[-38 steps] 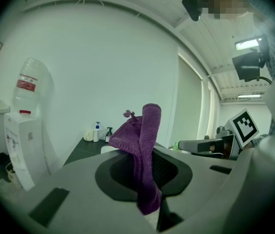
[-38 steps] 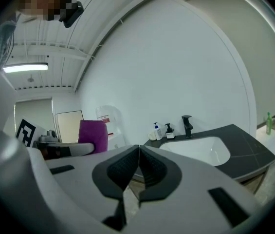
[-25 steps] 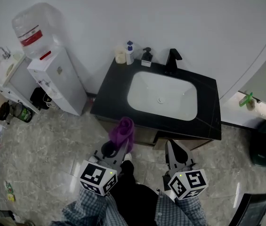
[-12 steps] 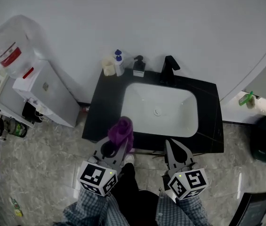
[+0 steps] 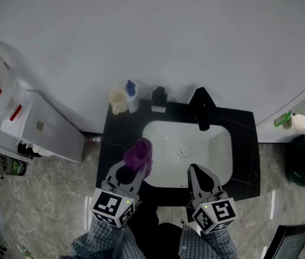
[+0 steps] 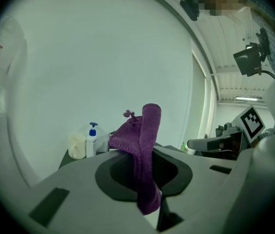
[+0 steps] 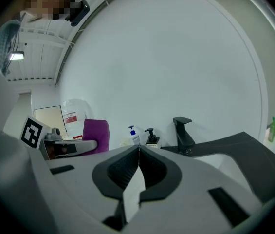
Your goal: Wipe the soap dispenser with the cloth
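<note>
A black pump soap dispenser (image 5: 159,99) (image 7: 151,136) stands at the back of the black counter (image 5: 246,144), left of the black faucet (image 5: 200,108) (image 7: 183,133). My left gripper (image 5: 136,165) (image 6: 146,147) is shut on a purple cloth (image 5: 139,153) (image 6: 144,130), which sticks up from between its jaws over the white basin's (image 5: 195,147) left front edge. My right gripper (image 5: 197,171) (image 7: 138,148) is shut with nothing in it, over the basin's front rim. Both grippers are well short of the dispenser.
A blue-capped pump bottle (image 5: 131,88) (image 6: 92,138) and a cream cup (image 5: 117,100) (image 6: 77,146) stand left of the dispenser. A water cooler (image 5: 17,123) is on the floor to the left. A green bottle (image 5: 283,118) and a dark bin (image 5: 303,169) are to the right.
The view has closed in on the vanity: both grippers, earlier over the floor in front of it, now reach over the counter's front edge and basin. The cloth stays held in the left gripper.
</note>
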Demonstrator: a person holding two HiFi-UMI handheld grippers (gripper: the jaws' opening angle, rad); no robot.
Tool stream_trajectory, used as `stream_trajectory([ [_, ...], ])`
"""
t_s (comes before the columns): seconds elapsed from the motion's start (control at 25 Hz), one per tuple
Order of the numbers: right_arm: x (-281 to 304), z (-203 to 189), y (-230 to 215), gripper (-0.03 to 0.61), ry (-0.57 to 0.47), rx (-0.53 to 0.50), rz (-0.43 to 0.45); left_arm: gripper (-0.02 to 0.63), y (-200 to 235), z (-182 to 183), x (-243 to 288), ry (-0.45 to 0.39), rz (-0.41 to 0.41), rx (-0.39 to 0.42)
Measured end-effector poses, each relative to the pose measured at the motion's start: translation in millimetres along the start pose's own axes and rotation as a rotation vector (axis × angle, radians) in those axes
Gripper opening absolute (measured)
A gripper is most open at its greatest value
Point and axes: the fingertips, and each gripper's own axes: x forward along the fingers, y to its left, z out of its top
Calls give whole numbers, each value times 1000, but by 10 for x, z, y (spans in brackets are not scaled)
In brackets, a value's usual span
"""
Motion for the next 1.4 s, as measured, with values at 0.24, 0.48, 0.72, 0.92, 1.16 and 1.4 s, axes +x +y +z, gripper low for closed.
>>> stream_trajectory([
  [0.24,285,14,-75,18,48,3,-32,60,330,-1,307,18,-19,-29],
  [0.48,525,-85,-139,18,86,15,-26,60,689,34,605,0,37,-32],
  [0.72,676,-74,-227,18,102,21,-1,60,980,244,1020,-41,81,-18],
  [0.92,805,-86,-394,18,118,40,3,60,1138,416,1426,-60,95,-19],
  [1.16,987,-13,-551,18,122,25,26,60,1273,440,1804,-32,108,17],
  [1.4,1070,-35,-739,18,141,31,27,60,1436,389,2064,-13,157,39],
])
